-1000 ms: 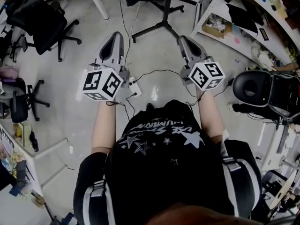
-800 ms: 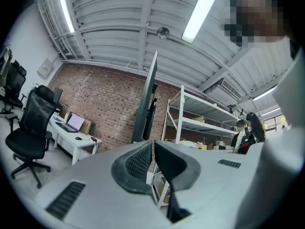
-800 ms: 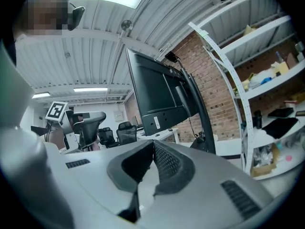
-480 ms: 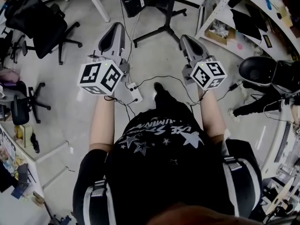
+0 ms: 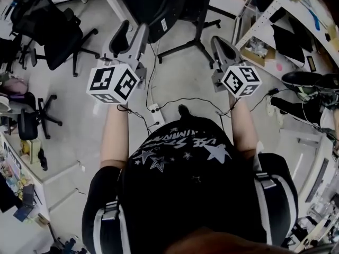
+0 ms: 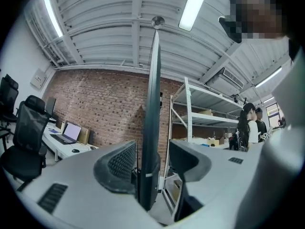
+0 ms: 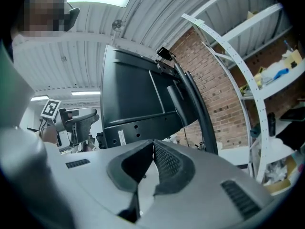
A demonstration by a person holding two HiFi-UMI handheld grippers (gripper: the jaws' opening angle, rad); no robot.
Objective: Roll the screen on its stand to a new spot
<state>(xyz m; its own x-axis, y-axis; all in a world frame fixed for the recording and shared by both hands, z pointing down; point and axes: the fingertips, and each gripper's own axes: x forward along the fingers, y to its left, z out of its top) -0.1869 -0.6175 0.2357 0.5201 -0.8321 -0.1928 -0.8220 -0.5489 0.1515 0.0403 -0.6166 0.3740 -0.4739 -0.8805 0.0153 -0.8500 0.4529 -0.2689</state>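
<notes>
- At the top middle of the head view the dark screen point(image 5: 142, 4) stands on the grey floor point(image 5: 180, 83). The black legs of its stand point(image 5: 192, 45) spread out below it, between the two grippers.
- Up and left of centre in that view, the left gripper point(image 5: 132, 32) reaches to the screen's lower edge.
- Seen from the left gripper view, its jaws are spread and have just been opening. The screen, edge-on, runs up the middle of the frame as a thin dark strip between them. It lies close against the left pad point(image 6: 121, 162) and clear of the right one; whether it touches the left pad cannot be told.
- Right of the stand in the head view, the right gripper point(image 5: 219, 41) points toward the screen. In its own view the jaws are pressed together at the tips with nothing between them. The screen's back fills the centre of the frame beyond them.
- Office chairs point(image 5: 53, 30) stand at the upper left of the head view, and shelves point(image 5: 275, 15) at the upper right.
- A white power strip point(image 5: 154, 108) and black cables point(image 5: 190, 99) lie on the floor at the centre.
</notes>
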